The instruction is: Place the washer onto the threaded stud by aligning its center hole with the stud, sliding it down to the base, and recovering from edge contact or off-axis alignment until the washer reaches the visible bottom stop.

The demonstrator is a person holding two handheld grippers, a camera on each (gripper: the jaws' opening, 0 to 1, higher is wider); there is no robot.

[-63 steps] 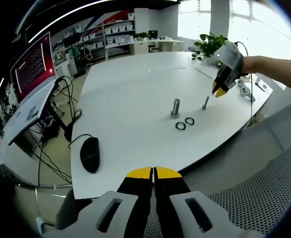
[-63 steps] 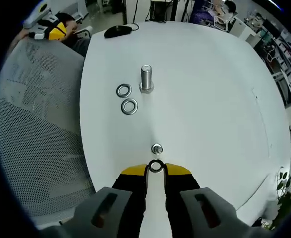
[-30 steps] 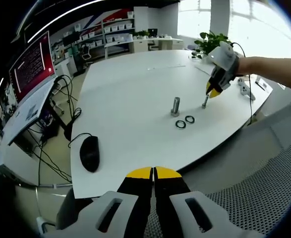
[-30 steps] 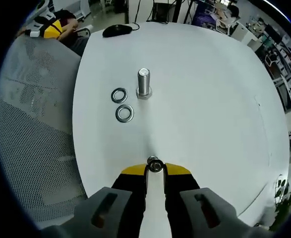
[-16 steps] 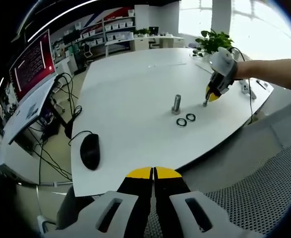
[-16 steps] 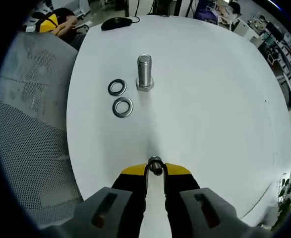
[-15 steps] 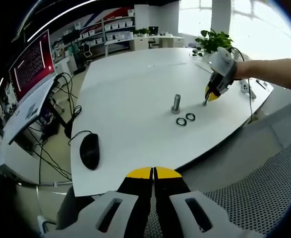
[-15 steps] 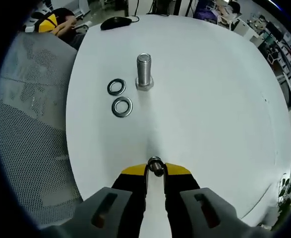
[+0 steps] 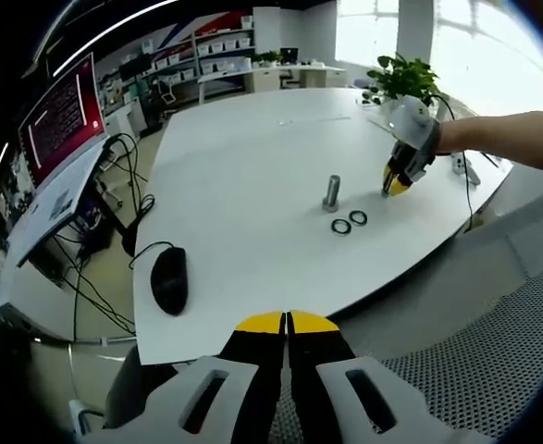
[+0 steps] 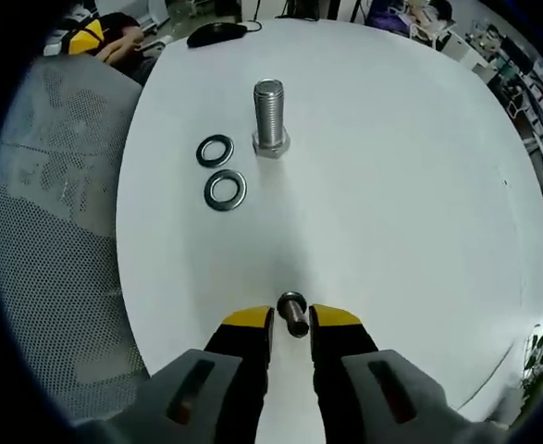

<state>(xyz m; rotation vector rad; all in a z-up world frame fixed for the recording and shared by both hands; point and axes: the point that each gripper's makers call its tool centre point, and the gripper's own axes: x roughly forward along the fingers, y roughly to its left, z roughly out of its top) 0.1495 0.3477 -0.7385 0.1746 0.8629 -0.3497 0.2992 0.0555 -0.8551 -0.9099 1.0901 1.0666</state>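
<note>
Right claw (image 10: 291,319) parted around small stud (image 10: 293,313); 2 washers (image 10: 221,171) beside big stud (image 10: 269,117)

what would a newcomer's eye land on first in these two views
Probably the small threaded stud standing between the yellow tips of the right claw, whose jaws now stand apart on either side of it. Next, farther along the white table, the big upright bolt with two loose washers lying flat beside it. In the left gripper view, the left claw hangs shut off the table edge, near a black mouse.
</note>
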